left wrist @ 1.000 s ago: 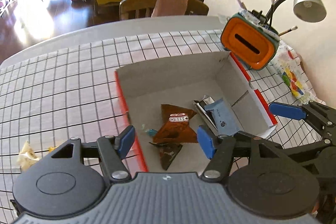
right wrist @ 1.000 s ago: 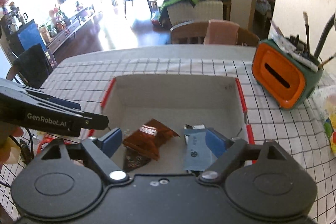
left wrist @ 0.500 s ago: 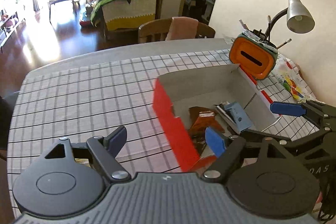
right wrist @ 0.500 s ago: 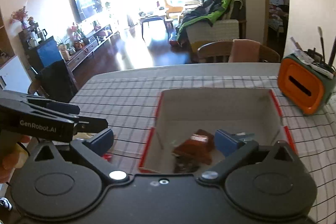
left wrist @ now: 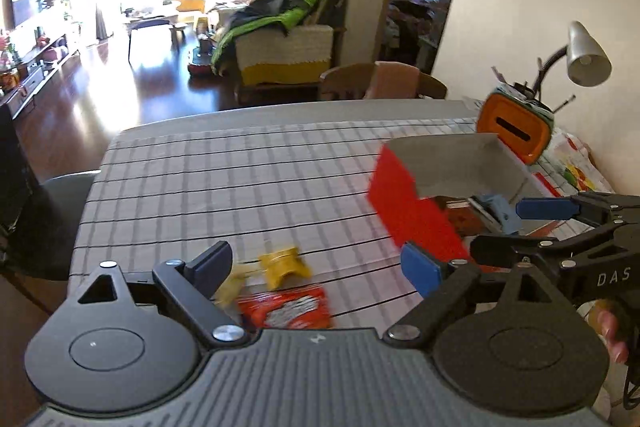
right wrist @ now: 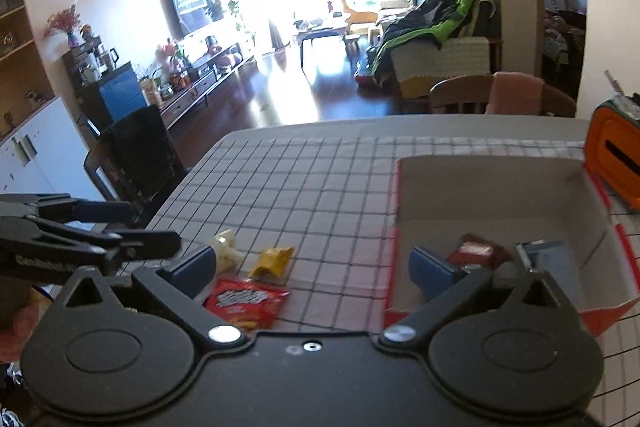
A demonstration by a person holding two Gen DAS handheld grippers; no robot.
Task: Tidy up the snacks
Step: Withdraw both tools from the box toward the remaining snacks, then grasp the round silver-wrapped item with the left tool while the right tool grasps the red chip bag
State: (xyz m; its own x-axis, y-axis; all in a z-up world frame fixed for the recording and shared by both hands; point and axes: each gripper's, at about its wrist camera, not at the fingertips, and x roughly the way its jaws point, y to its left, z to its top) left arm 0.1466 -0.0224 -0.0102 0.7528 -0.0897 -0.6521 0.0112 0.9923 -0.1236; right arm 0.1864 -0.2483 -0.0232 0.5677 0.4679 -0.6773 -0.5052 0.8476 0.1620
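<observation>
A red cardboard box (left wrist: 412, 207) (right wrist: 496, 195) stands on the checked tablecloth at the right. Inside it lie a brown snack packet (right wrist: 476, 251) and a blue packet (left wrist: 500, 211) (right wrist: 540, 247). On the cloth to the box's left lie a red snack bag (left wrist: 288, 311) (right wrist: 244, 301), a yellow wrapper (left wrist: 284, 265) (right wrist: 272, 261) and a pale wrapper (right wrist: 224, 251). My left gripper (left wrist: 316, 265) is open and empty above these loose snacks. My right gripper (right wrist: 312, 269) is open and empty, over the cloth near the box's left wall.
An orange and green holder (left wrist: 516, 129) (right wrist: 612, 159) with brushes stands behind the box, beside a desk lamp (left wrist: 584, 55). A wooden chair (left wrist: 384, 85) stands at the table's far side, a dark chair (right wrist: 136, 155) at its left.
Both grippers have pulled back and swung left, away from the box interior. The loose red, yellow and pale snacks on the cloth have come into view. Both stay open.
</observation>
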